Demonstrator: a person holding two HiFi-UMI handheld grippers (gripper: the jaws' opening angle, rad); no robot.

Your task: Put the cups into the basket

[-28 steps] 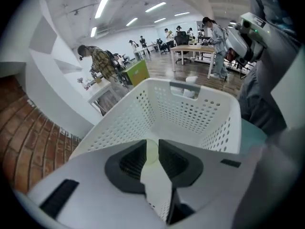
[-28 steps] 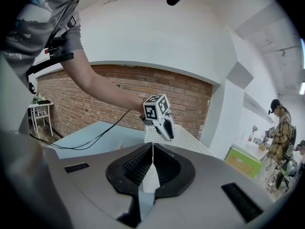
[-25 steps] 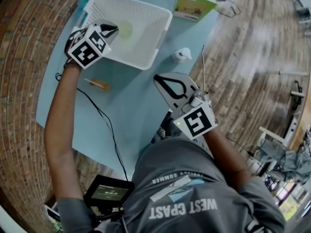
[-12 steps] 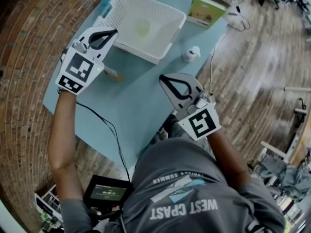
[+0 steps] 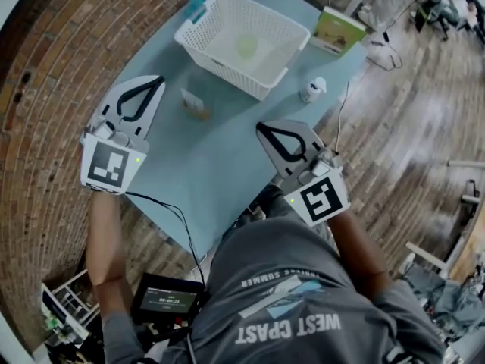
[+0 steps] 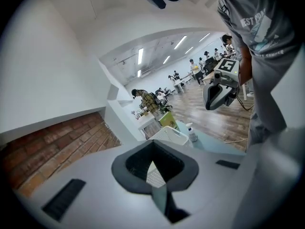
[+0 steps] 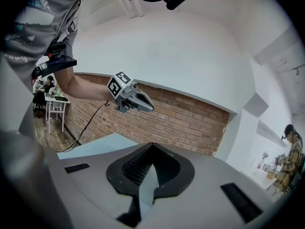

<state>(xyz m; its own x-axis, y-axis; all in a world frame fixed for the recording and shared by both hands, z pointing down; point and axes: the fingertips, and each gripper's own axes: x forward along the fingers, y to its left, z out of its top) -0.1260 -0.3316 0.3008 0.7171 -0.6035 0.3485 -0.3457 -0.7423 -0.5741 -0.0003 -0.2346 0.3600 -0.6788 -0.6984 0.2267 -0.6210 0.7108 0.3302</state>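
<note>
On the desk [image 5: 227, 165] ahead of me, the white basket [image 5: 223, 63] stands at the far end, and one pale green cup [image 5: 246, 48] sits inside it, near the middle of its floor. It is the only cup I can make out.

The left hand-held gripper [image 5: 155, 83] hangs over the desk's left edge, well short of the basket and pointing towards it. Its own view shows the two jaws drawn together at the tips, with nothing between them; only the basket's mesh shows through the gap behind. The right hand-held gripper [image 5: 264, 130] hangs over the near right part of the desk, apart from everything on it. Its jaws also meet at the tips and hold nothing; past them I see the brick wall and the other gripper in the air.

A small tan thing [image 5: 195, 105] lies on the desk between the left gripper and the basket, just beside the basket's near corner; I cannot tell what it is. A white bottle [image 5: 312, 89] stands upright to the right of the basket, near the desk's edge. A green box [image 5: 339, 30] lies at the far right corner. A black cable [image 5: 178, 218] runs off the near edge down to a small screen [image 5: 168, 302] by my waist.
</note>
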